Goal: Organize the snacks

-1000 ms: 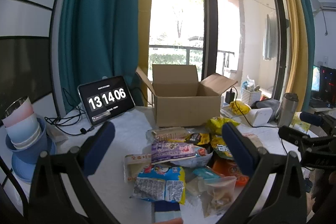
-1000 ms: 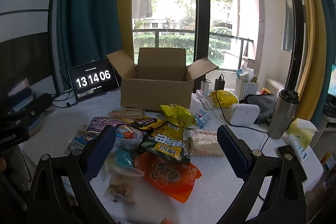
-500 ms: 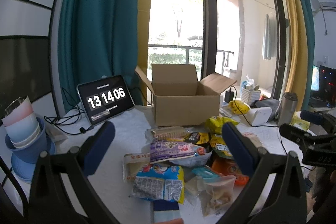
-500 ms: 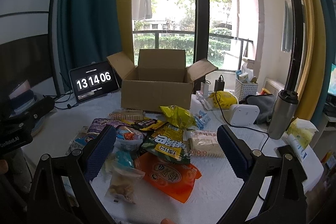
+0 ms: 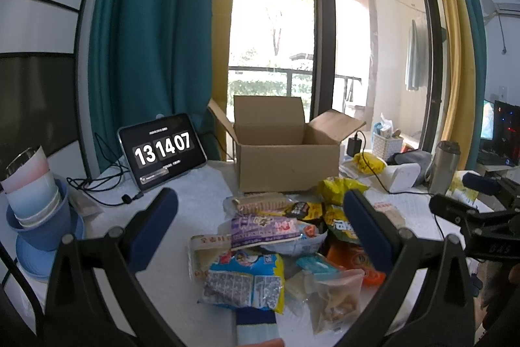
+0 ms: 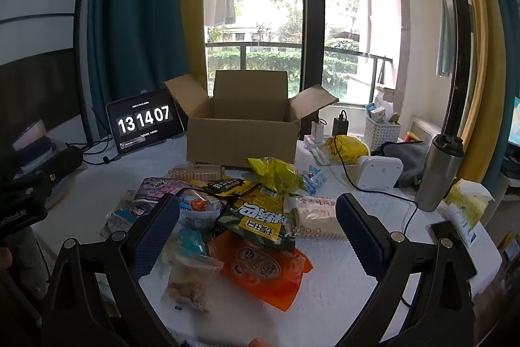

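Observation:
An open cardboard box [image 5: 286,152] [image 6: 242,137] stands at the back of the white table, flaps up and nothing visible inside. In front of it lies a heap of snack packets: a purple bag [image 5: 263,226], a blue-and-yellow bag [image 5: 243,278], a clear bag of nuts [image 5: 334,298], an orange pouch [image 6: 260,269], a green-yellow bag [image 6: 260,217] and a yellow bag [image 6: 276,174]. My left gripper [image 5: 260,230] hovers open above the heap's left side. My right gripper [image 6: 256,226] hovers open above its right side. Neither holds anything.
A tablet clock [image 5: 162,150] stands left of the box, with cables. Stacked cups in a blue bowl [image 5: 35,210] sit at the far left. At right are a steel flask [image 6: 438,171], a white device [image 6: 378,173], a white basket [image 6: 380,130] and a phone [image 6: 451,236].
The clock has gone from 13 14 06 to 13 14 07. Both grippers have drifted only slightly; the snacks have not moved.

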The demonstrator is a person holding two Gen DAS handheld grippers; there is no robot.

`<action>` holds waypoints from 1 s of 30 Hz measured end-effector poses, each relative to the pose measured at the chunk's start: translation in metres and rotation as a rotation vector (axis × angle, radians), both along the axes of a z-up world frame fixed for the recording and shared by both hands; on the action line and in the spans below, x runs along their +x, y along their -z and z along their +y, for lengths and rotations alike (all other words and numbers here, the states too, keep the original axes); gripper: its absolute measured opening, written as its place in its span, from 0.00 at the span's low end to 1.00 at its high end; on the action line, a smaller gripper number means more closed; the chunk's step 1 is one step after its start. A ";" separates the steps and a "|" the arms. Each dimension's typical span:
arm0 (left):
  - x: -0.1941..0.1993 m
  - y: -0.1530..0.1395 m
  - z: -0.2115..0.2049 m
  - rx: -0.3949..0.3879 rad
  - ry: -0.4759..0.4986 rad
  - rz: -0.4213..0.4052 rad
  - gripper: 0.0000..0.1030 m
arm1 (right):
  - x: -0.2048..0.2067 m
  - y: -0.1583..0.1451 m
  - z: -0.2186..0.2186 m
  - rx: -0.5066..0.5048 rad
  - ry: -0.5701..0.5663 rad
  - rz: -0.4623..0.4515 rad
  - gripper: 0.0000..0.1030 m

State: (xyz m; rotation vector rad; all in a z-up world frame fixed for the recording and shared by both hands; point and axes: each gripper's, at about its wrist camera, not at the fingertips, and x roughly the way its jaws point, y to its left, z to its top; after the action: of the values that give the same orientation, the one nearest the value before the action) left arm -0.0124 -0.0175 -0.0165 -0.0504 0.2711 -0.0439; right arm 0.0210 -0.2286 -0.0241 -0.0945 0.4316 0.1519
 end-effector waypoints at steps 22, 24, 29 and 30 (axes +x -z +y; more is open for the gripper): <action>0.039 0.077 0.003 0.045 0.028 0.287 1.00 | 0.031 0.061 -0.013 0.005 0.015 0.172 0.96; 0.042 0.090 0.004 0.045 0.037 0.325 1.00 | 0.033 0.070 -0.008 0.004 -0.003 0.199 0.96; 0.048 0.120 0.003 0.039 0.056 0.418 1.00 | 0.040 0.092 0.008 0.014 -0.062 0.257 0.96; 0.050 0.127 0.004 0.035 0.059 0.443 0.99 | 0.041 0.095 0.012 0.018 -0.076 0.268 0.96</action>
State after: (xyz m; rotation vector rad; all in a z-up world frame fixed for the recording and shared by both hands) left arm 0.0373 -0.0140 -0.1433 -0.0168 0.7157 -0.0868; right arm 0.0616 -0.2163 -0.1191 -0.0727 0.6944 0.2451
